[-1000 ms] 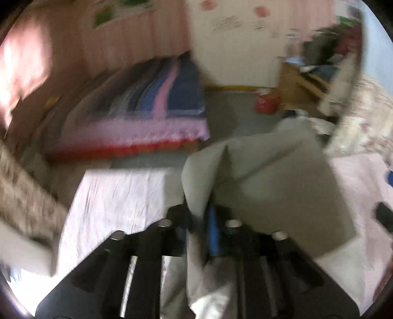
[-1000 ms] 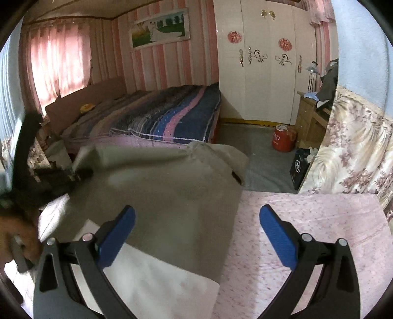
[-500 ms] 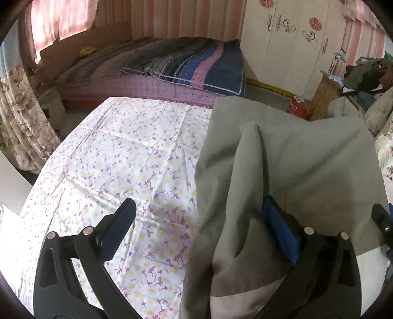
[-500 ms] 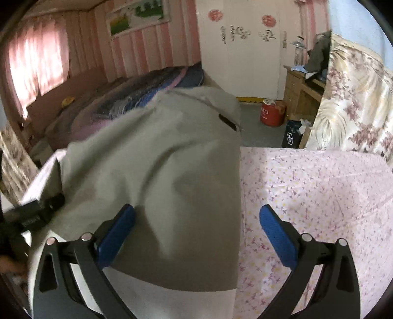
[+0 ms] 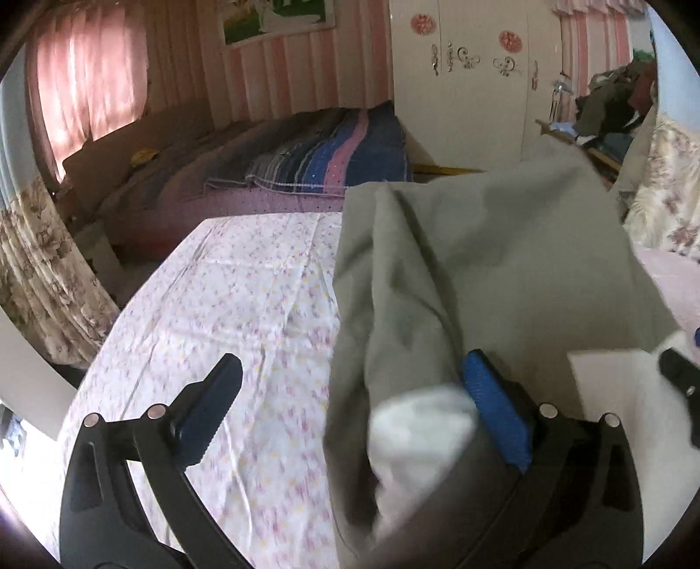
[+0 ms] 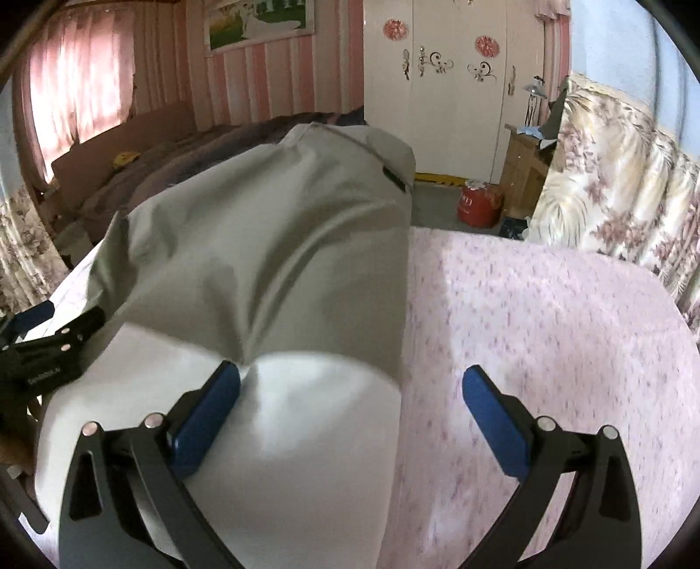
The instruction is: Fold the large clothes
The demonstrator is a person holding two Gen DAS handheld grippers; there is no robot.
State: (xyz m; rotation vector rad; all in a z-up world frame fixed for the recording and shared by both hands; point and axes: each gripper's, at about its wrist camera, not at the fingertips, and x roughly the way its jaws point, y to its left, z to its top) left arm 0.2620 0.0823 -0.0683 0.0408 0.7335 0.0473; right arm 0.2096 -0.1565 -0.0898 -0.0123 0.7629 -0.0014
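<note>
Released 1 second ago, the soft grey-and-white cloth garment [image 6: 271, 262] now drapes between both parted claws, left gripper [image 5: 350, 420] and right gripper [image 6: 350, 416]; limp, light, best pinched at hem corners.

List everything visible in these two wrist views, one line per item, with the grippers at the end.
garment: one, grey-green with a white lower part, lying on the near bed
floral sheet: one, white with small pink and yellow flowers, covering the near bed
far bed: one, purple cover with a striped blue-pink blanket, behind the near bed
wardrobe: one, white with red decals, back wall
picture: one, green scene, striped wall
red container: one, on the floor by the wardrobe
window curtain: pink, far left
left gripper: black with blue pads, open
right gripper: black with blue pads, open
</note>
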